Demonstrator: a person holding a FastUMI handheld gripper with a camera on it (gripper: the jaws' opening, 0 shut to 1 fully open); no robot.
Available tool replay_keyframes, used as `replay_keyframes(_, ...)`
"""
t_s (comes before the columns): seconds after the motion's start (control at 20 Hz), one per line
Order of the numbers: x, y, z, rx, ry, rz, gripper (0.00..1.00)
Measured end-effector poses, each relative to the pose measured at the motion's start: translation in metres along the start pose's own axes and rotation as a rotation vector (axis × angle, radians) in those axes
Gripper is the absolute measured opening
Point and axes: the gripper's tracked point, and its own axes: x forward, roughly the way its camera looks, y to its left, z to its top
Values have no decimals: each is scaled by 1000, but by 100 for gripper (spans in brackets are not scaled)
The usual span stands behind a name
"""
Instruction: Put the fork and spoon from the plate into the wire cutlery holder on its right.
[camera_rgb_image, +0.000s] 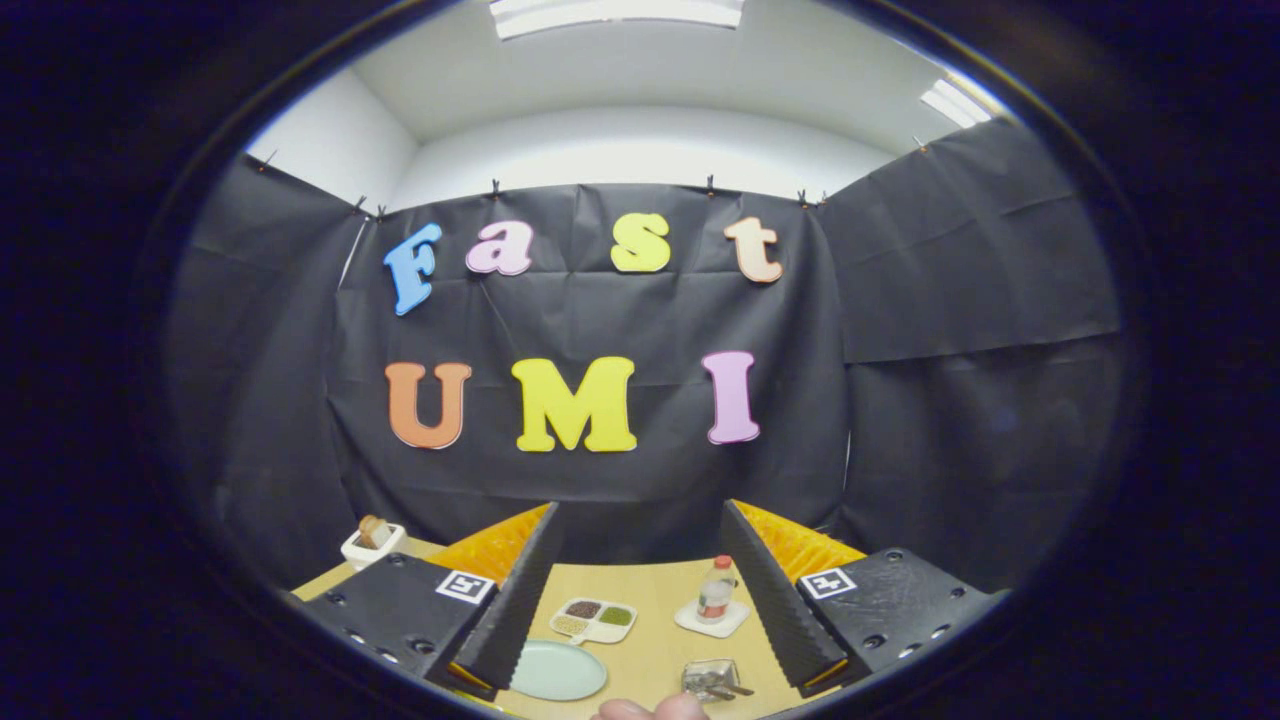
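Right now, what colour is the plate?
Pale green, plain, seen in the gripper view: the plate lies between the open hand-held gripper fingers.

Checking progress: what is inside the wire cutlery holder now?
Dark metal cutlery lies inside the wire cutlery holder; pieces too small to distinguish. The round pale green plate looks bare. The tongs are open above the table.
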Motion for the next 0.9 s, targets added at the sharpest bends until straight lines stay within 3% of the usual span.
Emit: replay_keyframes(0.9, -15, 9, -18, -54, 47, -51, 95)
